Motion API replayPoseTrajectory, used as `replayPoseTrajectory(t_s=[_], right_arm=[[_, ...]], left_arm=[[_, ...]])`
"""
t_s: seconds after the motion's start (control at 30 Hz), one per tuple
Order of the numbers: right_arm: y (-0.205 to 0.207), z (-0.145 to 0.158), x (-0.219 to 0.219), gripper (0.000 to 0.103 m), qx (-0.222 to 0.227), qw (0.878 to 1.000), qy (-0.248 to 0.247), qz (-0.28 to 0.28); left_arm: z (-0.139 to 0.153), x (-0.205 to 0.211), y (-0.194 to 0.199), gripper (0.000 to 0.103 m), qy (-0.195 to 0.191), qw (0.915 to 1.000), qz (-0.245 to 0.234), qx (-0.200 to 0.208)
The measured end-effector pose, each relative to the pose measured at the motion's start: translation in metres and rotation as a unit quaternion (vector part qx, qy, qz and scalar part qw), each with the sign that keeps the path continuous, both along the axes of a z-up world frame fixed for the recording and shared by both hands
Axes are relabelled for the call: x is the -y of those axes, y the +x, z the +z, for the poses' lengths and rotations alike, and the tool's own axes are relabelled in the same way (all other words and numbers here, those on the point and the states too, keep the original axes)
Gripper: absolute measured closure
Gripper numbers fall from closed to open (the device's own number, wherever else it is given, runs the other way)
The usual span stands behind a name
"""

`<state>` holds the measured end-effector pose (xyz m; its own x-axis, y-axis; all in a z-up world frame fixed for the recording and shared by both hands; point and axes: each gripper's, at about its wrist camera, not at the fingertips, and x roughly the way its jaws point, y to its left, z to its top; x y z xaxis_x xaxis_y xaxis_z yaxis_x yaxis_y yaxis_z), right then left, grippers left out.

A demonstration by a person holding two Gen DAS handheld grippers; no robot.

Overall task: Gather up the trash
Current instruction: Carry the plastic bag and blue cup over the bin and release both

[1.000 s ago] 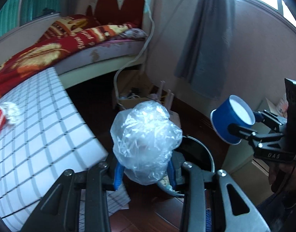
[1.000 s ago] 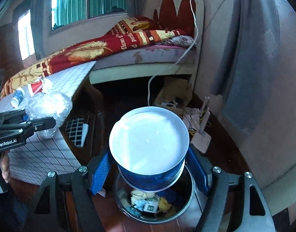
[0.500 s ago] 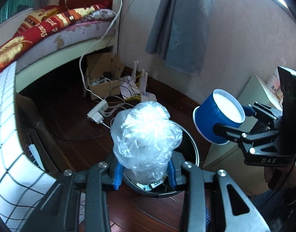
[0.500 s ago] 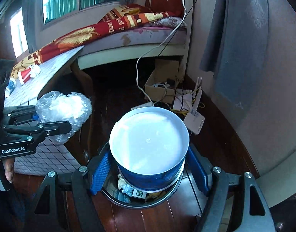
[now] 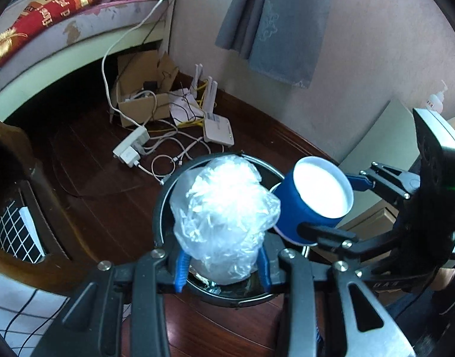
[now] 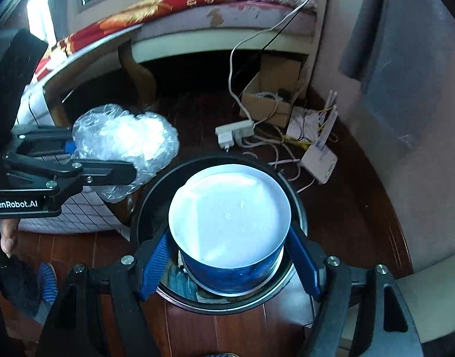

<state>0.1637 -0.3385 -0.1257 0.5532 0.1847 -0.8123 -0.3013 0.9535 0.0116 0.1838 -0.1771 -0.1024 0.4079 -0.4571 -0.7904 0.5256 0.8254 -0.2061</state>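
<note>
My left gripper (image 5: 223, 270) is shut on a crumpled ball of clear plastic (image 5: 224, 220), held just over the round black trash bin (image 5: 162, 208) on the floor. From the right wrist view the same plastic ball (image 6: 123, 136) and left gripper (image 6: 108, 160) sit left of the bin's rim (image 6: 144, 199). My right gripper (image 6: 227, 255) is shut on a blue paper cup (image 6: 230, 217) with a white inside, directly above the bin's mouth. In the left wrist view the cup (image 5: 313, 196) hangs at the bin's right side. Some rubbish (image 6: 180, 285) shows inside the bin.
A power strip (image 5: 130, 148), tangled cables (image 5: 174, 154), a white router (image 5: 217, 128) and an open cardboard box (image 5: 141, 89) lie on the dark wood floor beyond the bin. A bed (image 5: 64, 20) stands behind; a chequered tabletop (image 5: 16, 229) is at the left; a pale cabinet (image 5: 385, 136) is on the right.
Both grippers have come down and forward with their loads, from beside the chequered table to just above the bin. The bin now fills the lower middle of both views.
</note>
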Motion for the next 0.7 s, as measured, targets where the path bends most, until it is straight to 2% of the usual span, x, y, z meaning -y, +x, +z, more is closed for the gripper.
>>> replayPoseTrajectory(t_s=[0.07,0.13,0.2,0.23,0.27,0.43,0.53,0.7], right_arm=[[0.006,-0.008,-0.004,0.027,-0.006,1.000,-0.004,0.010],[0.012,-0.017,-0.009,0.026,-0.004,1.000,-0.025,0.017],[0.018,-0.027,-0.010,0.010,-0.008,0.998,-0.059,0.007],[0.021,-0.032,-0.007,0.004,-0.013,0.997,-0.069,-0.005],[0.023,-0.035,-0.002,0.004,-0.019,0.997,-0.068,-0.013],[0.030,-0.042,0.022,0.000,-0.038,0.995,-0.059,-0.065],[0.031,-0.040,0.027,0.000,-0.038,0.994,-0.058,-0.082],[0.031,-0.034,0.026,0.000,-0.031,0.994,-0.057,-0.085]], left_arm=[[-0.010,0.002,0.006,0.064,-0.002,0.9999,-0.004,-0.015],[-0.022,0.002,0.014,0.055,-0.013,0.9987,-0.014,-0.047],[-0.031,0.003,0.021,0.018,0.001,0.9982,0.001,-0.060],[-0.032,0.001,0.024,0.014,0.004,0.9985,0.013,-0.053],[-0.032,-0.001,0.025,0.009,0.005,0.9984,0.020,-0.054],[-0.030,-0.006,0.025,0.000,0.030,0.9984,0.040,-0.026],[-0.029,-0.007,0.023,0.001,0.042,0.9980,0.046,-0.009],[-0.029,-0.010,0.023,0.000,0.045,0.9977,0.051,-0.006]])
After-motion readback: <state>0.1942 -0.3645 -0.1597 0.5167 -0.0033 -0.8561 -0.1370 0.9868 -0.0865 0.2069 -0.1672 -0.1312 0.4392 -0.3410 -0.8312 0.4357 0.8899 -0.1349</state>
